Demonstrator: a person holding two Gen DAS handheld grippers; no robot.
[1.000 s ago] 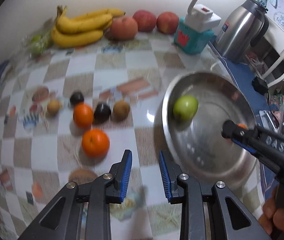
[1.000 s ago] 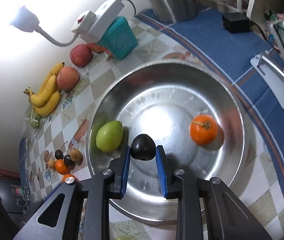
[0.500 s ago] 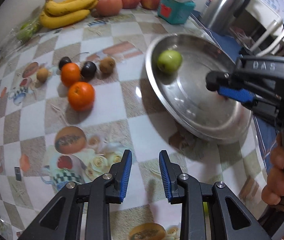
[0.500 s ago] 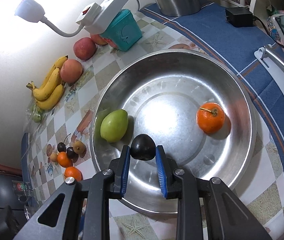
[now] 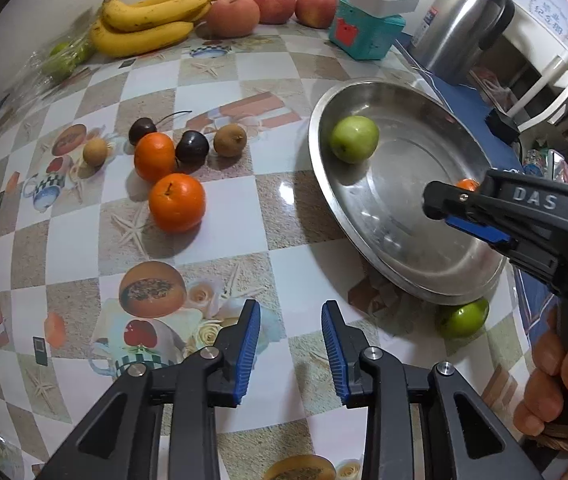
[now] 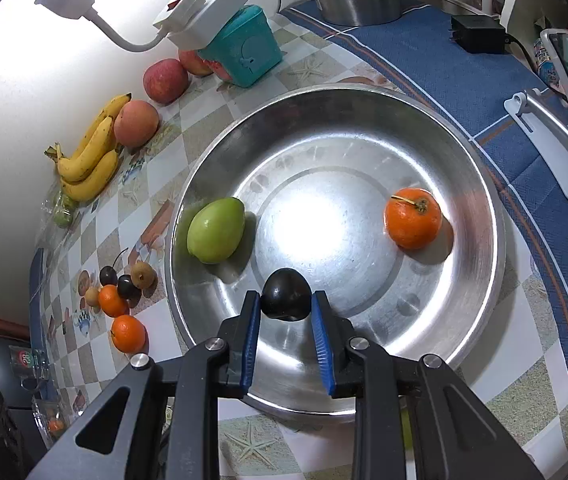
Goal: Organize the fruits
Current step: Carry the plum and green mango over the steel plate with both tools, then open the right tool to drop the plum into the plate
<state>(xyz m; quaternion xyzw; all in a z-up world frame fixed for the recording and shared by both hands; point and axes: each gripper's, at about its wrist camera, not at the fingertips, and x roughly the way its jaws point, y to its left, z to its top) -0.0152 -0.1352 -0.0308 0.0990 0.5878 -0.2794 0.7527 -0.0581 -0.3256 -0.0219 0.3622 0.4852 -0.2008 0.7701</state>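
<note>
My right gripper [image 6: 286, 306] is shut on a dark plum [image 6: 286, 295] and holds it over the near part of a large steel bowl [image 6: 480, 184]. A green fruit [image 6: 216, 229] and an orange [image 6: 413, 218] lie in the bowl. My left gripper [image 5: 291, 318] is open and empty above the tablecloth, left of the bowl [image 5: 316, 136]. On the table lie two oranges [image 5: 177, 202], two dark plums [image 5: 192, 146] and two small brown fruits [image 5: 230, 140]. Another green fruit [image 5: 464, 317] sits by the bowl's near rim.
Bananas [image 5: 148, 20], a peach and apples [image 5: 274, 3] line the back wall. A teal box with a power strip [image 5: 368, 28] and a steel kettle [image 5: 464, 24] stand behind the bowl. A bagged green fruit [image 5: 62, 56] lies far left. A blue cloth [image 6: 464, 80] lies right.
My left gripper drew back from the bowl and fruits, then swung slightly right. My right gripper kept hold of the plum and moved a little over the bowl.
</note>
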